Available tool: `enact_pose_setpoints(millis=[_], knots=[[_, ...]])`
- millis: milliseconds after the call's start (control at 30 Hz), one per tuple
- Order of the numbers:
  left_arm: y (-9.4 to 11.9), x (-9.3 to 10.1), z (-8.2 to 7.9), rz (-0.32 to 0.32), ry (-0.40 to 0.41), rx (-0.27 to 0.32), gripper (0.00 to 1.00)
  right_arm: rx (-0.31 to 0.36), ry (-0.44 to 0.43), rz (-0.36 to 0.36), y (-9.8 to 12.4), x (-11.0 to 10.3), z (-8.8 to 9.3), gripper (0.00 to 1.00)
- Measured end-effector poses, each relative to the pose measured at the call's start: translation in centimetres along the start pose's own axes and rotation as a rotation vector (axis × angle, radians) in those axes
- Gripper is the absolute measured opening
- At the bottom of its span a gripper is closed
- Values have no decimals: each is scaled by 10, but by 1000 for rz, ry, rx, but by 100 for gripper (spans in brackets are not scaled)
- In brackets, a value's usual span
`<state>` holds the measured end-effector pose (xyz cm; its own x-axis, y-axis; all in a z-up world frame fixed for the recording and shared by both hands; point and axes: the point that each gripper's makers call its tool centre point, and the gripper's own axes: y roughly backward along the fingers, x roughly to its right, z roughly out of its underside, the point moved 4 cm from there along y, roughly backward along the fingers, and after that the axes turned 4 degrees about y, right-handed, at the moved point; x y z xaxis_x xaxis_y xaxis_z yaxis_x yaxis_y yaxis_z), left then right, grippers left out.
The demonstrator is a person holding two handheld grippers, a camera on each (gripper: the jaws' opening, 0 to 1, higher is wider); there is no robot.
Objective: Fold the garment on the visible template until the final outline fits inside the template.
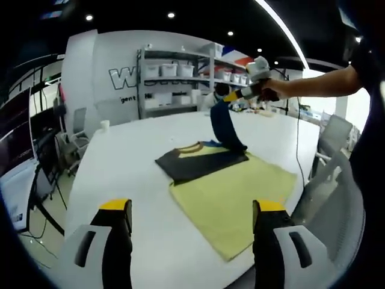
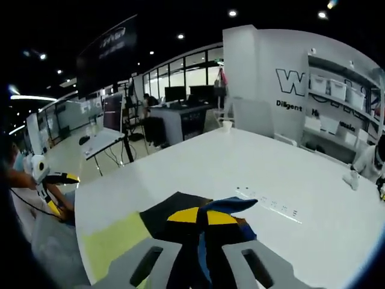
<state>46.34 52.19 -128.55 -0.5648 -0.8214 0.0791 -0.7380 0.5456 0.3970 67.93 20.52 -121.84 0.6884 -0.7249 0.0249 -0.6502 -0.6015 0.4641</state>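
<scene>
Ahead of the left gripper (image 1: 195, 220), whose two yellow-tipped black jaws stand wide apart with nothing between them, a yellow-green rectangular cloth template (image 1: 231, 201) lies flat on the white table (image 1: 129, 162). A dark grey garment with a tan collar (image 1: 201, 159) rests across the template's far end. Beyond it, the right gripper (image 1: 242, 93), held by a person's hand (image 1: 271, 90), pinches a blue flap of the garment lifted above the table.

A white table (image 1: 138, 162) fills mid-frame; behind it stand metal shelves (image 1: 180, 75) with white bins against a lettered wall (image 2: 301, 84), under ceiling spotlights (image 1: 171, 15).
</scene>
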Motion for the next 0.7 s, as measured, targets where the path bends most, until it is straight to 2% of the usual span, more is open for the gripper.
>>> enact_pose_setpoints(millis=[267, 567, 700], knots=[[-2, 3, 5, 1, 2, -11, 80, -25, 0, -38, -20, -19, 5, 0], [3, -2, 11, -16, 26, -10, 80, -61, 23, -79, -45, -36, 5, 0], [5, -5, 14, -26, 27, -20, 81, -81, 19, -101, -56, -42, 11, 0]])
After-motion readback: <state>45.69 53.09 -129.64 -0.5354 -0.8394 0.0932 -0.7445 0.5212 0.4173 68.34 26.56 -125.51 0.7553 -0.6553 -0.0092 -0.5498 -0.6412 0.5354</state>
